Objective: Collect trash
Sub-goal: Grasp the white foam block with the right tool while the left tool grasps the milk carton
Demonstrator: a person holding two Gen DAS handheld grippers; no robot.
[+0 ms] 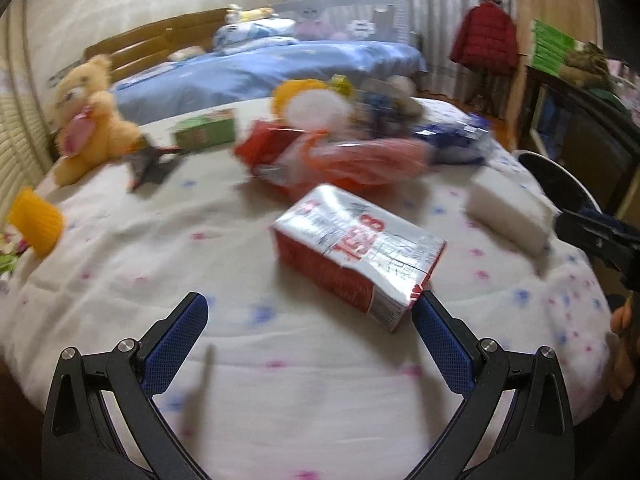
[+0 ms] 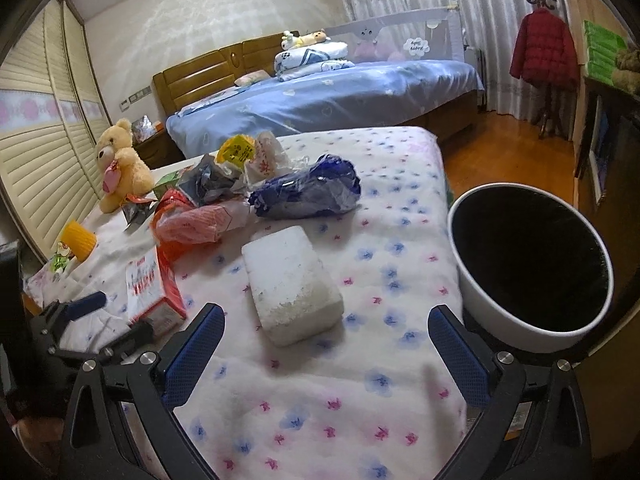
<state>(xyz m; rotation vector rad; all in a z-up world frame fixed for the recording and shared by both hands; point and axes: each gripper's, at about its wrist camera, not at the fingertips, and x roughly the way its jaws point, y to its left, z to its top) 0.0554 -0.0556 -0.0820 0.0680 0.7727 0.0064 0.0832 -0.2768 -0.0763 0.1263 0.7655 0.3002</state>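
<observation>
Two grippers are over the flowered quilt [image 2: 320,420], and both stand with jaws wide apart and nothing between them. In the right wrist view the right gripper [image 2: 326,340] frames a white foam block [image 2: 292,284] at the centre of the frame, and the white bin [image 2: 516,328] with its dark opening stands at the right, just beside the mattress edge. In the left wrist view the left gripper [image 1: 310,326] is low in the frame, and the red and silver carton [image 1: 356,264] lies a little right of centre, its near corner close to the right finger.

I judge the step in hand to be the approach to a first piece of trash. To do it well, each gripper should centre its item between the pads and close across the short side, because the foam can crumble and the carton lies at an angle.

The way from the foam block to the bin is short and open. The heap of bags [image 2: 224,204] fills the upper left of the quilt, so free room is mostly in the lower half. The quilt edge at the right falls off towards the floor.
</observation>
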